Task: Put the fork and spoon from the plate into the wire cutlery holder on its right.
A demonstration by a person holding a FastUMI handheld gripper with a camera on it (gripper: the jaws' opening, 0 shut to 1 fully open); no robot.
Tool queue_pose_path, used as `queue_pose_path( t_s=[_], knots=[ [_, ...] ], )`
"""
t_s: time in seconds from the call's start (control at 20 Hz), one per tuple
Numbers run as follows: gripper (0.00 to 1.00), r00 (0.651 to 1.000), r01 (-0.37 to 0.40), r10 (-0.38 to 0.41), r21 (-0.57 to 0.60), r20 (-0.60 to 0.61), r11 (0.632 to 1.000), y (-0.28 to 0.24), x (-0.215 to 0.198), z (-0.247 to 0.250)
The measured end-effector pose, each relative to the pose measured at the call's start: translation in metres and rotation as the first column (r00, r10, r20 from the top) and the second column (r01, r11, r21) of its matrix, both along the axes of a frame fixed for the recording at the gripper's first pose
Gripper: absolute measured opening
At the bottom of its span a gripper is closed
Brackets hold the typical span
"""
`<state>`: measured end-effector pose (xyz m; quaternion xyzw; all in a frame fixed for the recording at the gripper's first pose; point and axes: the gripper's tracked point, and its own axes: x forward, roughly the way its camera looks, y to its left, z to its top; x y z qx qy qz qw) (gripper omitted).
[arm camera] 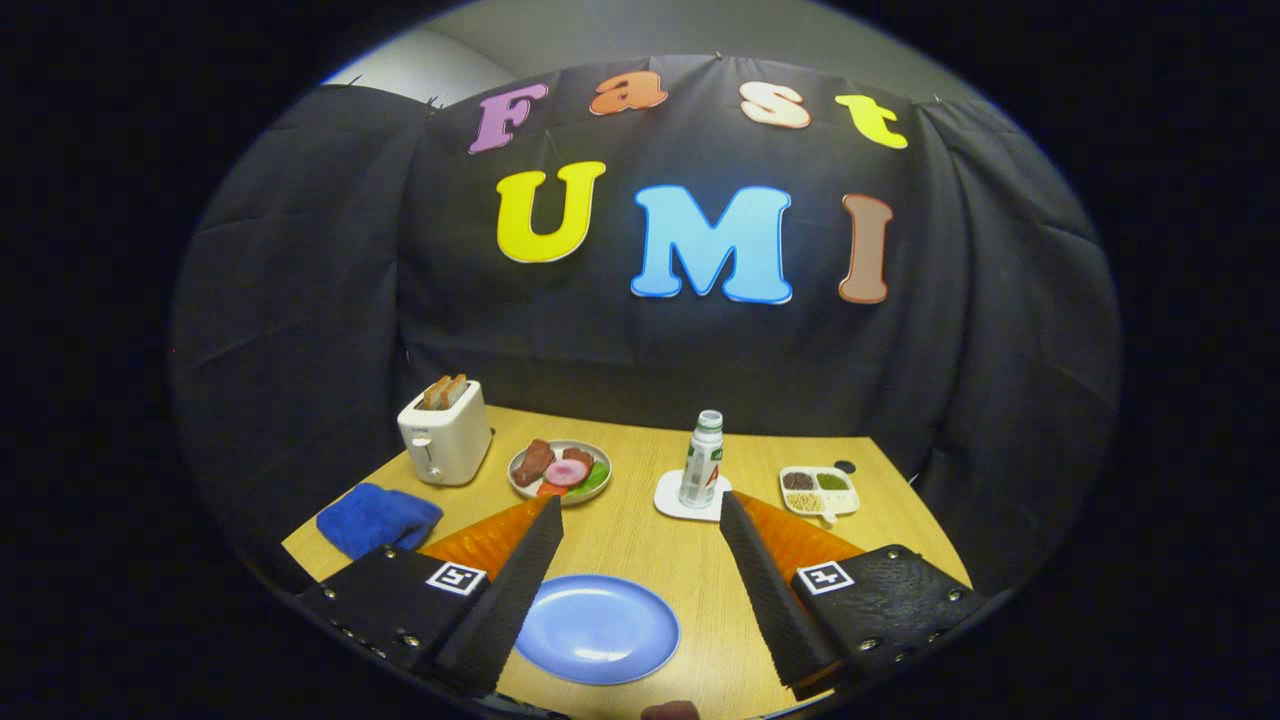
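Between wide-open jaws (gripping nothing): bare blue plate (597,629); beyond, dish (560,471) with food, toaster (444,433) holding bread.

My tongs (640,520) hang spread wide over the desk (640,540); bare wood lies between them up to the bottle (703,458). Beyond stand food plate (560,470), toaster (445,432) and tray (820,492).

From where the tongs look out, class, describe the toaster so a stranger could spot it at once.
Start at the wooden table beyond the open tongs. At its far left corner, behind the blue cloth and beside the food plate, stands the toaster: the only white box, with bread slices poking up.
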<state>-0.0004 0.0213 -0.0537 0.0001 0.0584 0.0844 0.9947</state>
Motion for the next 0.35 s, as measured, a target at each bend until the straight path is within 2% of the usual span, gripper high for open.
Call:
queue_pose_path(
  t_s=[0.35],
  knots=[
    [0.97,0.986,-0.037,0.034,0.012,0.160,0.999,0.028,0.001,0.042]
  ],
)
